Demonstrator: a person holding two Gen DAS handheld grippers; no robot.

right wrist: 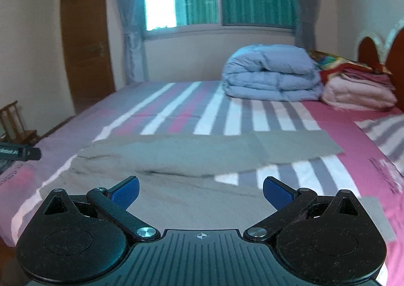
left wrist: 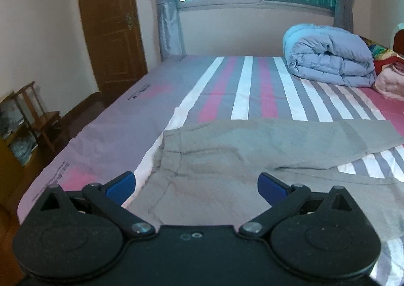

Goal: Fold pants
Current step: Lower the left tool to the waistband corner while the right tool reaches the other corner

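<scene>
Grey pants (left wrist: 227, 160), spread flat on striped bed, legs apart

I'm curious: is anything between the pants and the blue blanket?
No, only bare striped sheet lies between the pants and the blue blanket, clearest in the right wrist view.

Bed (left wrist: 106, 134) w/ striped sheet, pink/grey/white. Grey pants (left wrist: 227, 160) lie spread flat near the front edge, legs splayed twd the right. At far right end: folded blue duvet (left wrist: 330, 59), touching a stack of pink & red blankets (right wrist: 358, 86) beside it.
</scene>
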